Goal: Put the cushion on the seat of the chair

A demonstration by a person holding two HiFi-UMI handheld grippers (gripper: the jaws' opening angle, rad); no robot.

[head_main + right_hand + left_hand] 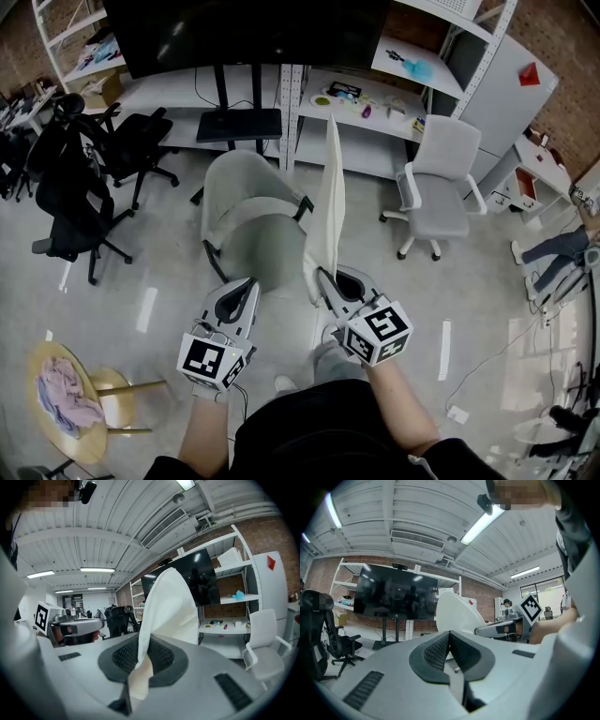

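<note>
Pale, glossy floor [150, 309] of a brick-walled workshop. At far left, a round wooden stool [45, 358] carries a crumpled pink cloth [64, 396]. Behind it stand black office chairs [70, 192]. A large dark screen [244, 33] on a stand fills the back of the room, with white shelving [375, 89] to its right and a pale office chair [439, 173] further right.

At centre stands the grey chair [246, 187] with black armrests, its seat [267, 246] facing the person.

The left gripper [247, 285] is held roughly level at the seat's near edge. Its jaws are pressed together with nothing between them, as the left gripper view [450, 640] shows.

The right gripper [326, 278] sits just beside it, also pointing toward the chair and tipped slightly down. Its jaws are clamped on the lower corner of the white cushion [330, 202], and the fabric is pinched between the pads in the right gripper view [143, 654].

The cushion [171, 606] stands on edge in the air, rising from the jaws along the right side of the chair. It is not yet on the seat.

Both bare forearms [398, 403] reach forward from the bottom of the head view.
</note>
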